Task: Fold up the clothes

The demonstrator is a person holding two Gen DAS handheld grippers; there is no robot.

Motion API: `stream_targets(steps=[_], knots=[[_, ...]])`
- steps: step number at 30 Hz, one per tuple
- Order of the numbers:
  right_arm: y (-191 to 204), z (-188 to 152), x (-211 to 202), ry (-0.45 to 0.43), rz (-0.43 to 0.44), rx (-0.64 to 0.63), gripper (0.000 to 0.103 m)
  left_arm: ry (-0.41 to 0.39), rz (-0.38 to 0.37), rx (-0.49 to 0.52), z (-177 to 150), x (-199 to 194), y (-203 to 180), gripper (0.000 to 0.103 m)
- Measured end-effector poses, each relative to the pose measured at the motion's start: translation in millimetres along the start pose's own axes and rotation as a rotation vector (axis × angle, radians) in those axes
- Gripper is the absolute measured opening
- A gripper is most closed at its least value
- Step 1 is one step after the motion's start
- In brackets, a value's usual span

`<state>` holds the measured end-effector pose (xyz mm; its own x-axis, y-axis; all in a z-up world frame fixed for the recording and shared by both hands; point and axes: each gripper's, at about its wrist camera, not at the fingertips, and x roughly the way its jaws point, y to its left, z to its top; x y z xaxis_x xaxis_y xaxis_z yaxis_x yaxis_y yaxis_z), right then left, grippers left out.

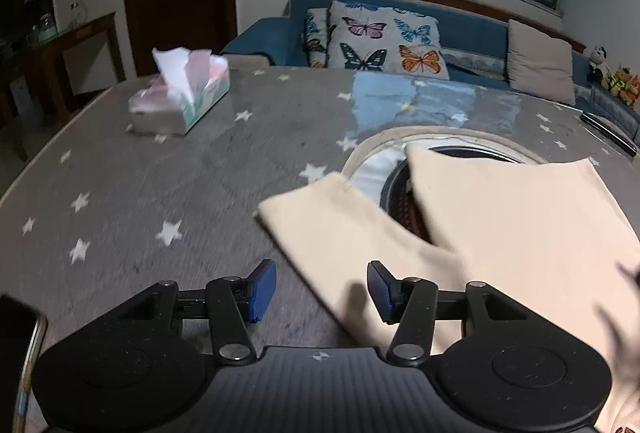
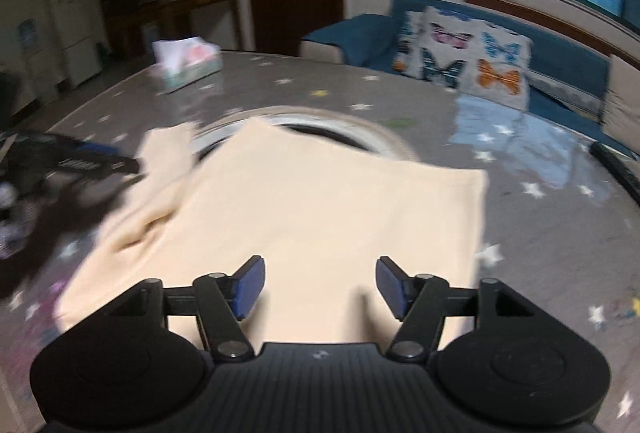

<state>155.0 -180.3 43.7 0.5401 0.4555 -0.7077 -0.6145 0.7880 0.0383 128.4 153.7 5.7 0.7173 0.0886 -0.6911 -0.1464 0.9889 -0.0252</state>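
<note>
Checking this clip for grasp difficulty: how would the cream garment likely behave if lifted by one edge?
The cream garment will probably drape and sag, since it lies flat with soft wrinkles by its sleeve. It looks thin, so likely light. Part spans the round table opening, so pushing may bunch it rather than slide it whole.

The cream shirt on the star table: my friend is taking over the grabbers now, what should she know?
Left gripper: open, nothing held, over the sleeve's edge.
Right gripper: open, nothing held, above the shirt body.
Cream shirt: lies on the table, partly covering the round opening; one sleeve sticks out to the left.
Done: some folding, it seems.
Left: fold the sleeve in, finish folding.
</note>
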Motion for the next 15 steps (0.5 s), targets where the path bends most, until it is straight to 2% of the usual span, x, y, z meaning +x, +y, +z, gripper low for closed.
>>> stream_targets(steps=[5,7,9,11,15], knots=[[38,-13,-10,0.002,0.048,-0.055,0.07,0.003,0.005,-0.063,5,14,11,0.052],[53,-17,-15,-0.011,0.054,-0.093,0.076,-0.001,0.012,-0.064,7,19,11,0.049],[65,-19,-19,-0.028,0.057,-0.119,0.076,-0.011,0.014,-0.061,8,22,12,0.035],[78,-19,-21,-0.036,0.072,-0.143,0.077,-0.019,0.009,-0.067,9,24,13,0.009],[103,-22,-23,-0.05,0.089,-0.206,0.077,-0.045,0.044,-0.109,5,12,19,0.004]])
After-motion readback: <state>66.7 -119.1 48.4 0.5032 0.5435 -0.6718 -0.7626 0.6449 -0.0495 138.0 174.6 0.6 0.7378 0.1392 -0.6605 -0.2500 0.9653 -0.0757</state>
